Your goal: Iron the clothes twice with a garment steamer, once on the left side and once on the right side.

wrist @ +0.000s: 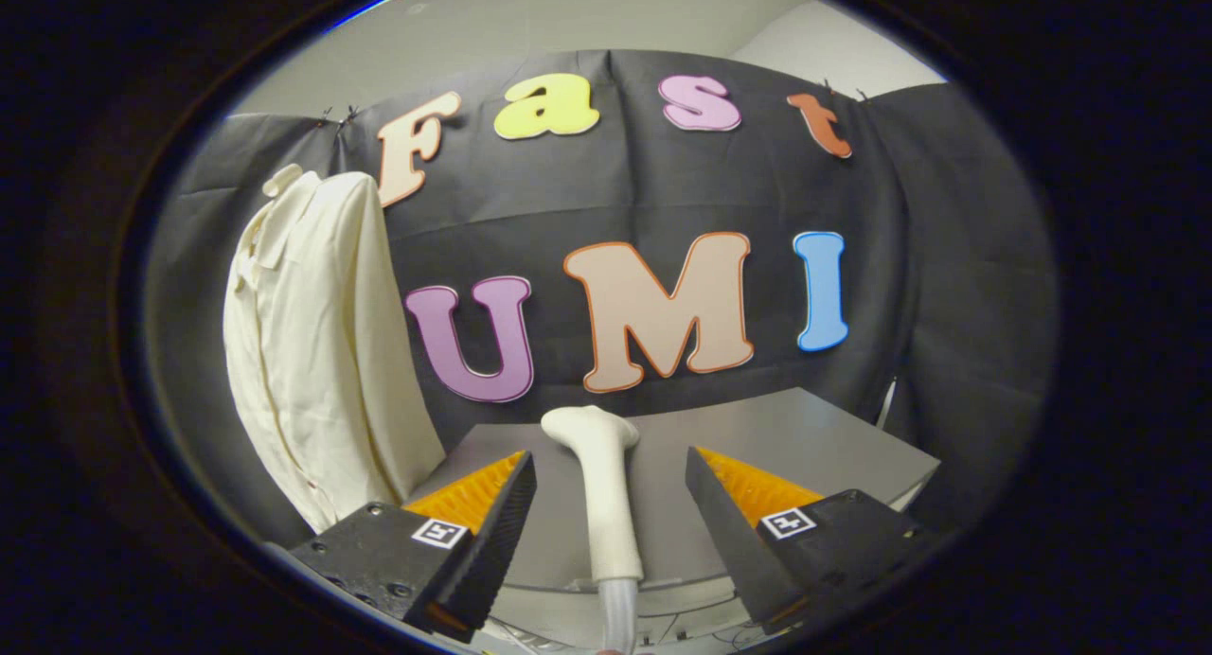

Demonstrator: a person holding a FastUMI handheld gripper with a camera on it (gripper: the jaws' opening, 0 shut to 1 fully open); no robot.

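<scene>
A cream shirt (312, 352) hangs against the black booth wall, up and to the left of the fingers. A white garment steamer (602, 485) stands upright between the two fingers, its head bent left at the top and a clear hose leaving its base. My gripper (611, 470) is open, with a gap on each side of the steamer's handle; neither finger touches it.
A grey table (814, 437) lies under and beyond the steamer, its far edge meeting the wall. A thin cable hangs by the table's right corner. Wires show below the table's front edge.
</scene>
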